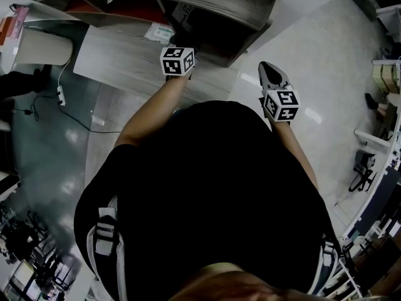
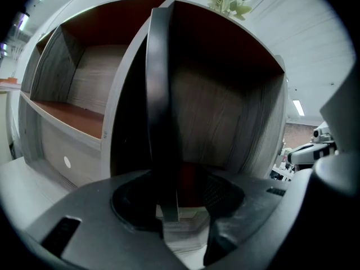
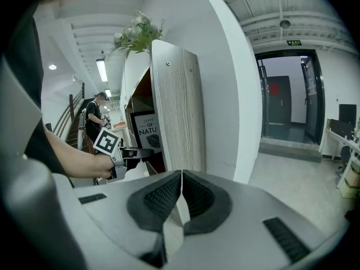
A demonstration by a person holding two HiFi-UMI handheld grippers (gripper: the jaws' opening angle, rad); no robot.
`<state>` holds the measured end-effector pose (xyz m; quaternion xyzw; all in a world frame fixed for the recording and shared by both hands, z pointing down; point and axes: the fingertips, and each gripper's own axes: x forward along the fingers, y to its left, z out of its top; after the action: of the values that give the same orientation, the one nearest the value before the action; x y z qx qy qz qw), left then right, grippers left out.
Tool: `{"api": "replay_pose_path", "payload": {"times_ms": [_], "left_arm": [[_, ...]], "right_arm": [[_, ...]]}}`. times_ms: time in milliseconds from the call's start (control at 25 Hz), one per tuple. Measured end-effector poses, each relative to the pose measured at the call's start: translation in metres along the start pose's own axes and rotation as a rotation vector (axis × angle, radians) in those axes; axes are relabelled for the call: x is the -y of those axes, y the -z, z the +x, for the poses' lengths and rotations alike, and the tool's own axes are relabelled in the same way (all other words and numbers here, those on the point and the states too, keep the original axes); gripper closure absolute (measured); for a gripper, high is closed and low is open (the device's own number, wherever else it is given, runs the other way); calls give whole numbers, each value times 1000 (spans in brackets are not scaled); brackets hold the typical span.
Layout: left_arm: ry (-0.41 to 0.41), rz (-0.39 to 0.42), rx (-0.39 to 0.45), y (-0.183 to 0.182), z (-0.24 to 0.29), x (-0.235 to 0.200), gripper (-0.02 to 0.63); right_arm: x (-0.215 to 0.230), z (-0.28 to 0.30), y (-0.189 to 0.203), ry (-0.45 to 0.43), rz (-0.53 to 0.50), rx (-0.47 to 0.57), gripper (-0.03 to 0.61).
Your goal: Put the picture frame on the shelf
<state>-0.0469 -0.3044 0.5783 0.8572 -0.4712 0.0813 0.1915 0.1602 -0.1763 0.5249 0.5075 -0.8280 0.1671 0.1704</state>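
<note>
Release of the picture frame [image 2: 160, 94] in the right-hand compartment of the shelf [image 2: 247, 128]. The frame stands upright and edge-on to the left gripper [image 2: 177, 198], whose jaws are spread wide to either side of the dark edge, with no pad pressing on it. From the right gripper view the printed face of the frame shows inside the compartment, just behind the grey side panel, with a plant [image 3: 138, 34] on top of the shelf. The right gripper [image 3: 181, 176] hangs near the outer right corner of the shelf, apart from the frame, its jaws pressed together on nothing. The foot of the frame is hidden by the left gripper's body, so whether it rests squarely on the compartment floor cannot be told; it probably does. By this reading the placing is all but finished. To complete the step well, the left gripper should draw straight back toward the person, in line with the frame's edge and with its jaws kept wide, so that neither pad brushes the frame and tips it sideways.
</note>
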Motion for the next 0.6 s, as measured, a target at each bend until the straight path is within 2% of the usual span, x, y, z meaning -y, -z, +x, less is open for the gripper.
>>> {"api": "replay_pose_path", "payload": {"times_ms": [600], "left_arm": [[-5,-10,-25,25,-40,-3,440]], "right_arm": [[-5,-24,0,14,4,25,561]]}}
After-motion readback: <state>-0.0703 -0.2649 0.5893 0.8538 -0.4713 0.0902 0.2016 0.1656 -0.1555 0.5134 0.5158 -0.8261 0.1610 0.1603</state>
